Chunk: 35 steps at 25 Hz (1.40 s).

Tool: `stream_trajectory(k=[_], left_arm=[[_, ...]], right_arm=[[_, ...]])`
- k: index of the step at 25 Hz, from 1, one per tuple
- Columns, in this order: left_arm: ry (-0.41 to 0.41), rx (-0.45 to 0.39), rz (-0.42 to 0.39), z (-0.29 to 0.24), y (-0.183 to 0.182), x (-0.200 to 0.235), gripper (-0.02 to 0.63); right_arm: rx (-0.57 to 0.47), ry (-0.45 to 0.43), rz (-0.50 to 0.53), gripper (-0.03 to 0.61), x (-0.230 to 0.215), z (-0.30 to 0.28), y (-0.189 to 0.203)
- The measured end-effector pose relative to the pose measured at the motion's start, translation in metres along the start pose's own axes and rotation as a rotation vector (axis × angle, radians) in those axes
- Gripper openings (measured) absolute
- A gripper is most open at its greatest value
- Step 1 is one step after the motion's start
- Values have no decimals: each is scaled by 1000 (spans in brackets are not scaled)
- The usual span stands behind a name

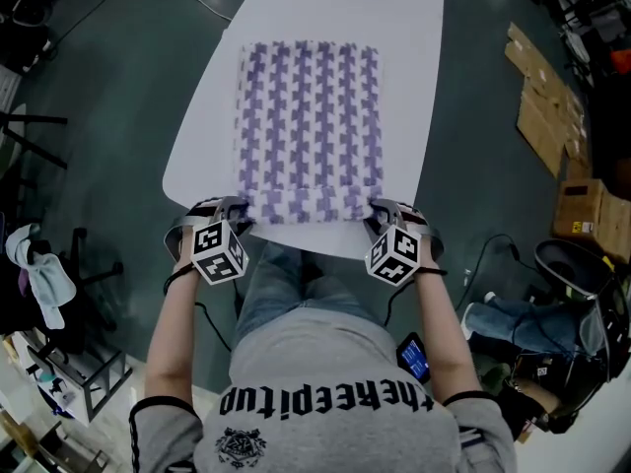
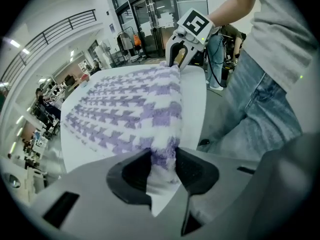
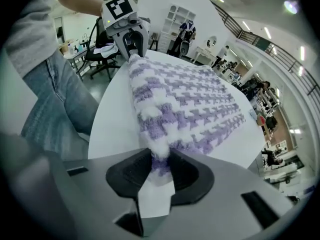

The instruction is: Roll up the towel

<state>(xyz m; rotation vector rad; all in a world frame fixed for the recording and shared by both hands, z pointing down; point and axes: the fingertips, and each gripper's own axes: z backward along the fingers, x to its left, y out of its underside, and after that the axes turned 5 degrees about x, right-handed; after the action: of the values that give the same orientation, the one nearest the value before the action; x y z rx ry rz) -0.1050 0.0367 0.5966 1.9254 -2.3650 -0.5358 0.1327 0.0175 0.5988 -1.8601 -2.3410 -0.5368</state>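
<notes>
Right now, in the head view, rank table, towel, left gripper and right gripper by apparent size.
1. table
2. towel
3. left gripper and right gripper: they look alike, so no ranking between them.

The light is even and cool. In the head view the white surface (image 1: 296, 28) looks bright, the floor (image 1: 118, 87) dim. Both gripper views bend strongly at dark rounded edges; ceiling lamps (image 3: 291, 5) glare there.

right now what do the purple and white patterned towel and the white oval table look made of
Purple and white patterned towel: likely soft terry cloth, fuzzy pile, bunched near edge. White oval table: smooth matte top, probably laminate or painted board.
</notes>
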Motion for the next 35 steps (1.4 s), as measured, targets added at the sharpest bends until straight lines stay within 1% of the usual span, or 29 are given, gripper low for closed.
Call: stream_trajectory(k=[2,3,5,7,10,14,17,21,24,26,29,35], left_arm=[[-3,-6,10,0,-1,4,115],[1,-9,13,-1,-3,4,95],[17,-13,8,-1,-9,1,78],[50,-19,3,2,-11,-4,77],[123,-36,-1,9,-15,-4,77],[222,-49,-5,14,-18,0,77],[263,-48,4,16,-17,0,77],[285,-48,17,17,-15,-5,81],[312,-63,25,17,-15,4,83],[325,-76,36,19,-15,11,83],[326,-85,45,18,-17,26,83],[305,-76,31,7,-22,58,84]], right_arm=[[-3,0,-6,84,-1,1,0],[-5,-3,-10,72,-2,1,2],[-9,-10,-18,67,-2,3,9],[-14,-20,-27,69,-2,7,11],[-19,-52,-39,69,-7,14,10],[-18,-125,-56,69,-13,19,9],[-15,-177,-81,69,-8,22,9],[-17,-223,-126,71,-3,23,8],[-40,-258,-178,71,-12,23,3],[-59,-266,-209,71,-21,27,-1],[-78,-255,-236,71,-35,27,-5],[-91,-196,-255,71,-65,20,-11]])
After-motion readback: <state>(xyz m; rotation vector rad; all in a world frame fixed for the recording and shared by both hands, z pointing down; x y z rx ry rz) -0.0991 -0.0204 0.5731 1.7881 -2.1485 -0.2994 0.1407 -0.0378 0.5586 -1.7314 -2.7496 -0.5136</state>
